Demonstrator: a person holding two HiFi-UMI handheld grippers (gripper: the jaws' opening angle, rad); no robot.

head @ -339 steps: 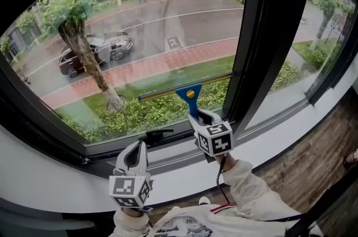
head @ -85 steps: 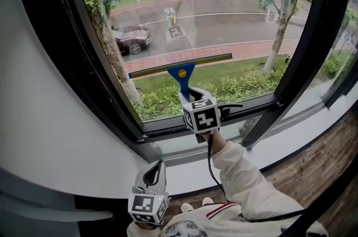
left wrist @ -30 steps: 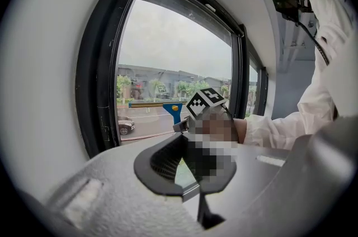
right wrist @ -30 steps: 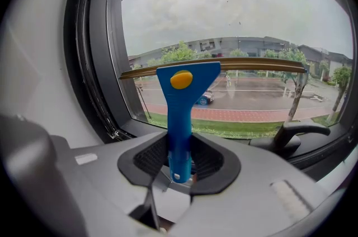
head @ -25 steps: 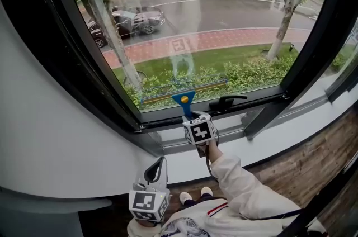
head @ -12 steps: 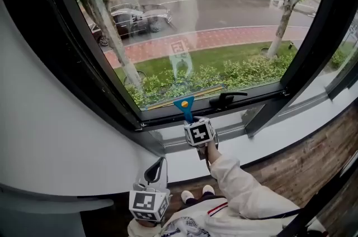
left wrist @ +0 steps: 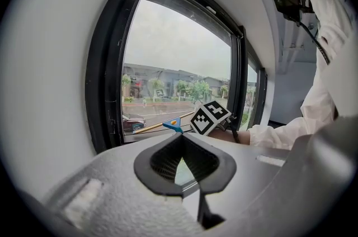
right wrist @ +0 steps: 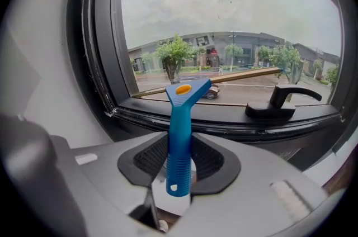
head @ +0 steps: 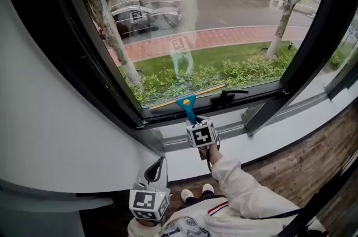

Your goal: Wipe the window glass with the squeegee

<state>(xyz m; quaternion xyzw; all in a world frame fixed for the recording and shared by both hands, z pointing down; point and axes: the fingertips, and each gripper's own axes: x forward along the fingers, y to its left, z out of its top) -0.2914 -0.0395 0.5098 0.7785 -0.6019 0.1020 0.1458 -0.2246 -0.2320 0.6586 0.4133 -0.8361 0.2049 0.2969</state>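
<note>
1. Grey right hand-held gripper (right wrist: 179,162), with black pads. The jaws are clamped on the ribbed lower end of the squeegee handle. It is held out toward the bottom of the window, and its marker cube faces the head view.
2. Blue squeegee (right wrist: 180,113), plastic, with an orange spot on its head. The handle stands upright between the right jaws. The blade (head: 187,96) lies along the bottom edge of the window glass (head: 218,12), just above the lower frame, with its right end slightly higher.
3. Grey left hand-held gripper (left wrist: 182,162). The jaws are drawn together with nothing between them. It is held low, close to the person's body and well apart from the window, pointing up toward the glass.
4. White sleeve (head: 246,191) on the right arm, reaching from the body to the right hand-held gripper.
5. Black window handle (right wrist: 282,103), a lever type, lying on the lower frame just right of the squeegee.
6. Black window frame (head: 100,74), set in a white wall (head: 50,135).
7. Wooden floor (head: 327,141), at lower right below the sill.
8. Outside, seen through the glass: a dark car (head: 142,13), trees, a green verge and a road.
</note>
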